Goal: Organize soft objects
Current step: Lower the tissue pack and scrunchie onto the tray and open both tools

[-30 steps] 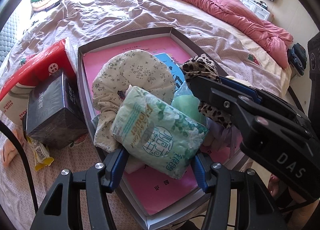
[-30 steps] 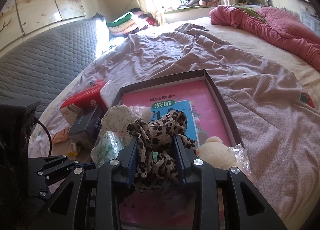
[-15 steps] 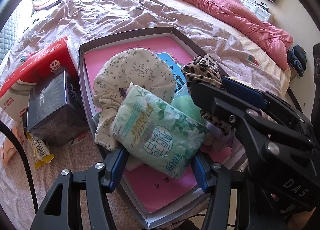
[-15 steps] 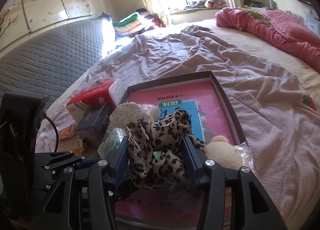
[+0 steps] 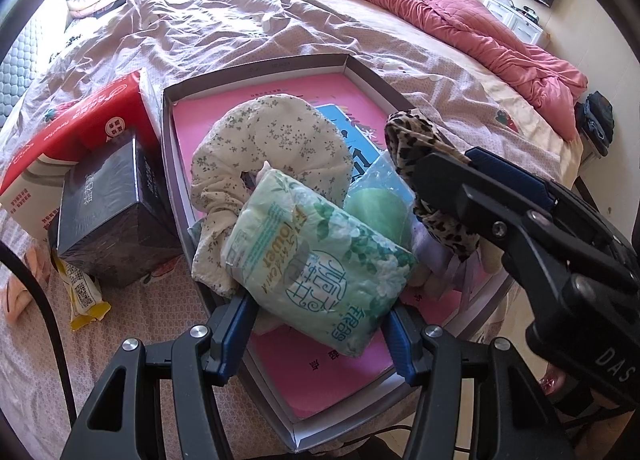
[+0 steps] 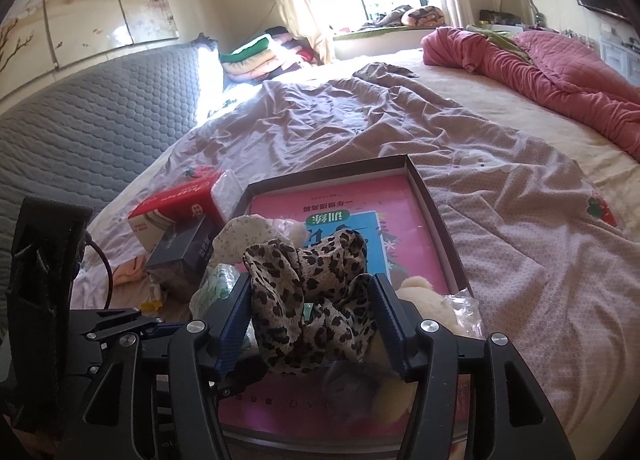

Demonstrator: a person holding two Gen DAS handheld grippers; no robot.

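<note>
Fingers of the left gripper (image 5: 320,334) clamp the green-printed tissue pack (image 5: 316,256), which sits low over the shallow box (image 5: 256,66) on the bed (image 5: 280,20). The right gripper (image 6: 310,320) is opening its jaws, and the leopard-print cloth (image 6: 312,292) hangs loosely between them above the box's near end. At 11 o'clock of the pack a floral pillow (image 5: 272,140) crowds it; at 1 o'clock lies a clear bag with something green inside (image 5: 376,200). A black carton (image 5: 104,216) and a red carton (image 5: 76,128) stand against the box's left wall. Open pink floor remains toward 12 o'clock, beyond the pillow.
</note>
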